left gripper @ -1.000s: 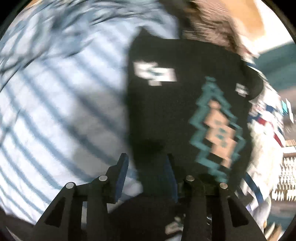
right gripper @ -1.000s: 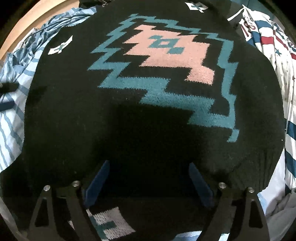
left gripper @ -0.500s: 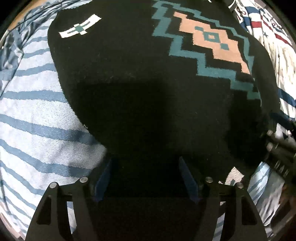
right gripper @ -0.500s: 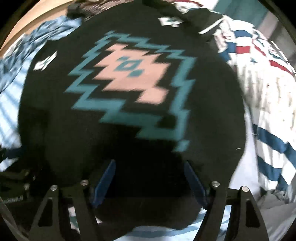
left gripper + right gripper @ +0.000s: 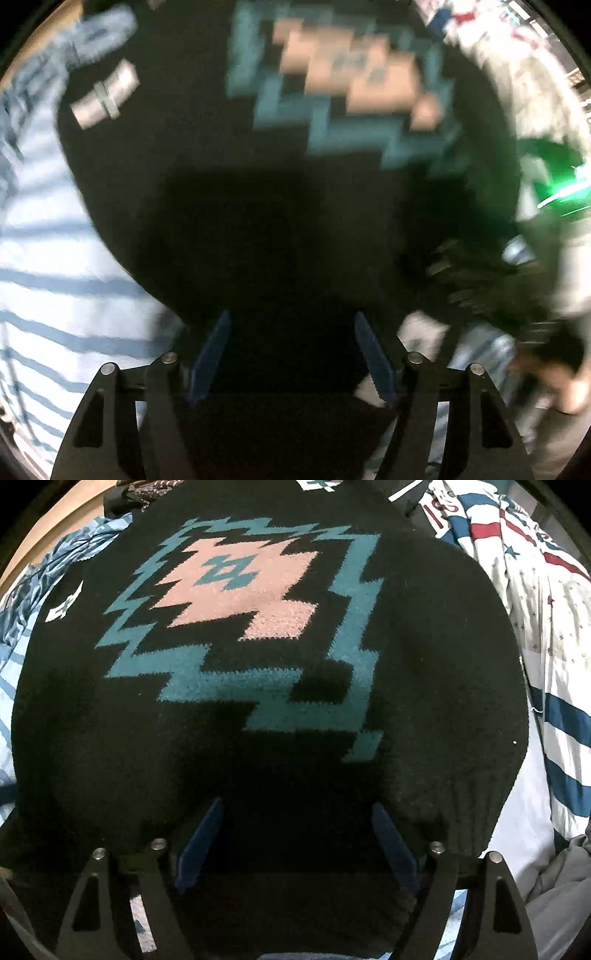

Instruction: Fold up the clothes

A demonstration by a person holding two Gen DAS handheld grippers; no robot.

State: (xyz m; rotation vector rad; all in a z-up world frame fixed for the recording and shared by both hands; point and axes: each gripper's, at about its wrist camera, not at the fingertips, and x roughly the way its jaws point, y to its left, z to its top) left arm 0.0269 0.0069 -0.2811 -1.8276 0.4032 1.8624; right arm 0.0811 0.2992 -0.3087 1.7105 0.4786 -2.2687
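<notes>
Risk: a closing pinch may seize only the top knit layer, or drag in the striped cloth [image 5: 55,266] lying outside the left jaw, skewing the fold. Left gripper [image 5: 291,354]: jaws apart, gripping nothing. Right gripper [image 5: 295,842]: jaws opening, nothing pinched. The black sweater [image 5: 258,720], with its teal-and-pink diamond motif, lies flat beneath and ahead of both sets of jaws.

red digits, perhaps "19", on white striped garment [image 5: 439,511]

You're in a home laundry spot: a patterned sweater [image 5: 258,664] lies on striped cloth [image 5: 55,295] beside other garments [image 5: 546,627].
</notes>
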